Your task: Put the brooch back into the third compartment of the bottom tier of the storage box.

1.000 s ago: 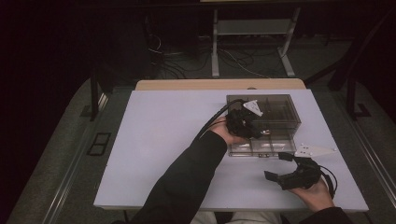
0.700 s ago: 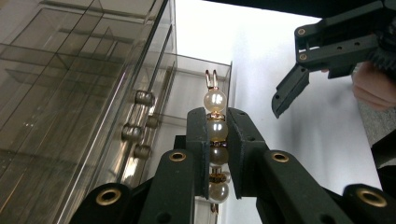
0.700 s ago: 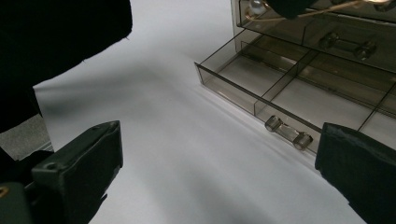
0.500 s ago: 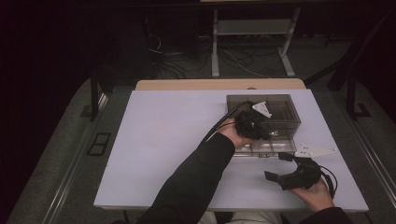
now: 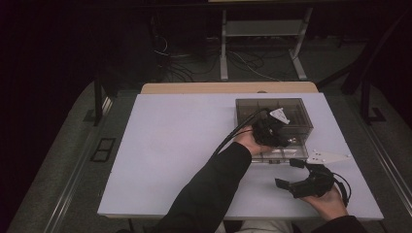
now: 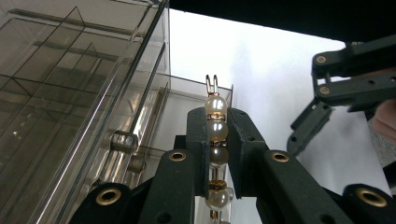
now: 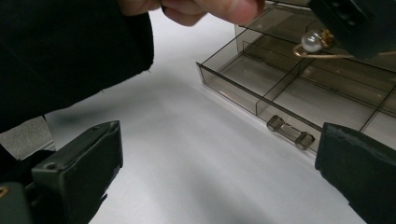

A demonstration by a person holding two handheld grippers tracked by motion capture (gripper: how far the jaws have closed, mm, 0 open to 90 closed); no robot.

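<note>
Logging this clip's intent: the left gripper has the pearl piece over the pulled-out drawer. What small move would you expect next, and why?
Probably lower the left gripper toward a drawer compartment, then open. It is shut on the pearl piece, which hangs above the smoky clear drawer, pulled out with bare sections. The right gripper waits open on the table, apart from the drawer.

L tongs (image 6: 217,140) clamped, arm fwd | R tongs (image 5: 291,173) wide apart, low

You've got 2 grippers: left gripper (image 5: 286,137) centre-right of the high view, right gripper (image 5: 287,174) lower right. 1 clear drawer box (image 5: 272,108), 1 open drawer (image 7: 299,98), 1 pearl clip (image 6: 215,140) with 4 pearls visible, 1 white table (image 5: 170,145).
</note>
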